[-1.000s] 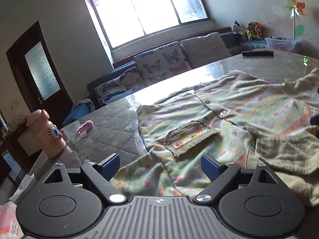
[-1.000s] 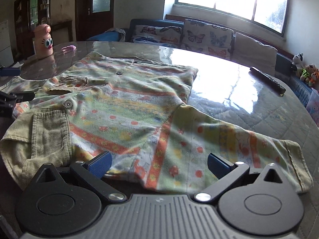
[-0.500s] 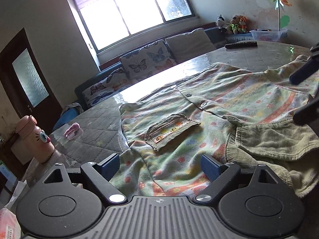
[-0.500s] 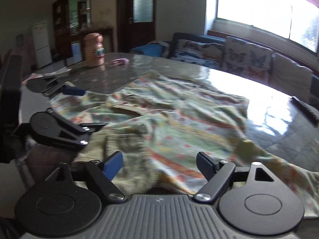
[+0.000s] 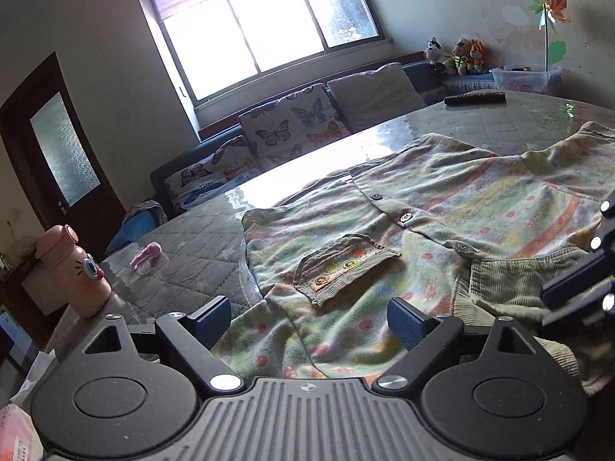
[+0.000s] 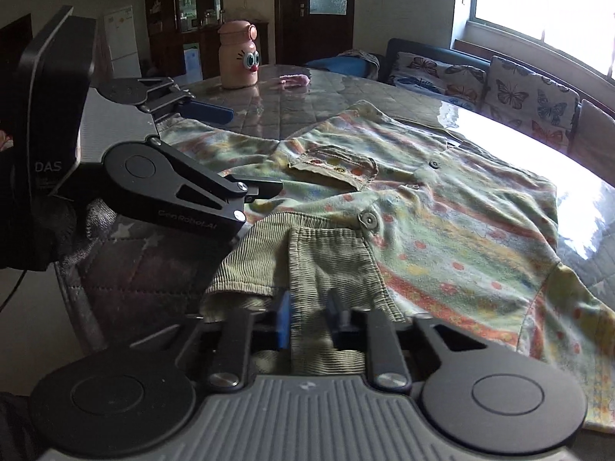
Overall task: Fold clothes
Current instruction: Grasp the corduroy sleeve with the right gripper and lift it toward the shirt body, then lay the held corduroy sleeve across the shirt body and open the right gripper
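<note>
Pinching the collar of the shirt, our right gripper is clenched on corduroy. Our left gripper hovers spread — empty — over the hem.

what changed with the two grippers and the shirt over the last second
The right gripper swung left to the shirt's corduroy collar and its jaws closed on it. The left gripper kept its jaws open over the near sleeve. The shirt still lies flat on the table.
</note>
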`<state>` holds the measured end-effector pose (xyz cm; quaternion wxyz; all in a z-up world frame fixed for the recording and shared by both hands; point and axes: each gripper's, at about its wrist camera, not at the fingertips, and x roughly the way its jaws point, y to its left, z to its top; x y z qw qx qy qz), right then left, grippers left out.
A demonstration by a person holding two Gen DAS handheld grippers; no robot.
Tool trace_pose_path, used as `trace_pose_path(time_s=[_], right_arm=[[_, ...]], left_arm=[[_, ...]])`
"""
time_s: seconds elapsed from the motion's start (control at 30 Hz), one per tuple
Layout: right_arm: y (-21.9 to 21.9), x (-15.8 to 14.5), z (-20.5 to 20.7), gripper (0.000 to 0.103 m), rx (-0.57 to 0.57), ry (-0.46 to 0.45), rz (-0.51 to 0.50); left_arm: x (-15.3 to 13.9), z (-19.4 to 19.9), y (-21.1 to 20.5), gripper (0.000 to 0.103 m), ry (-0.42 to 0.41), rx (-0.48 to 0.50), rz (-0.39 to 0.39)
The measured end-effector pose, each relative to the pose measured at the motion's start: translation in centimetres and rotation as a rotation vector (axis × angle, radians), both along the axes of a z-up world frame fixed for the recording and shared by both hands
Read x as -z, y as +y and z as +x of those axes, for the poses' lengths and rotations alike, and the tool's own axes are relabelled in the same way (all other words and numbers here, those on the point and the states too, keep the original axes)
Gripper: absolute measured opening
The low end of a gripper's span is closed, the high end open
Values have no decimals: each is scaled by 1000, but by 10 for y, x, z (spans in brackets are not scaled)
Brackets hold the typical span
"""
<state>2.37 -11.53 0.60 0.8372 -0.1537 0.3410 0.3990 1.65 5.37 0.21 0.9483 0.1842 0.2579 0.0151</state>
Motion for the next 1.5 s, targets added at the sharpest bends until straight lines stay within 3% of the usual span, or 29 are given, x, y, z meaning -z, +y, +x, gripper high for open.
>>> trace_pose_path(time_s=[0.33, 0.47, 0.97, 1.2, 1.33, 1.5], right_arm=[[-41, -37, 16, 5, 112, 67, 213], [-50, -39, 24, 5, 138, 114, 267], [-32, -29, 22, 5, 78, 129, 227], [-24, -28, 18, 10, 12, 151, 219], [-26, -37, 25, 13, 23, 115, 255], [-14, -25, 39, 14, 77, 29, 141]], left_arm=[[5, 19, -11, 90, 26, 46, 25], [12, 23, -17, 90, 53, 74, 31], [13, 10, -33, 90, 49, 158, 6], [0, -2, -16, 91, 30, 150, -33], [-9, -11, -1, 92, 1, 112, -55], [-19, -12, 13, 92, -25, 59, -79]])
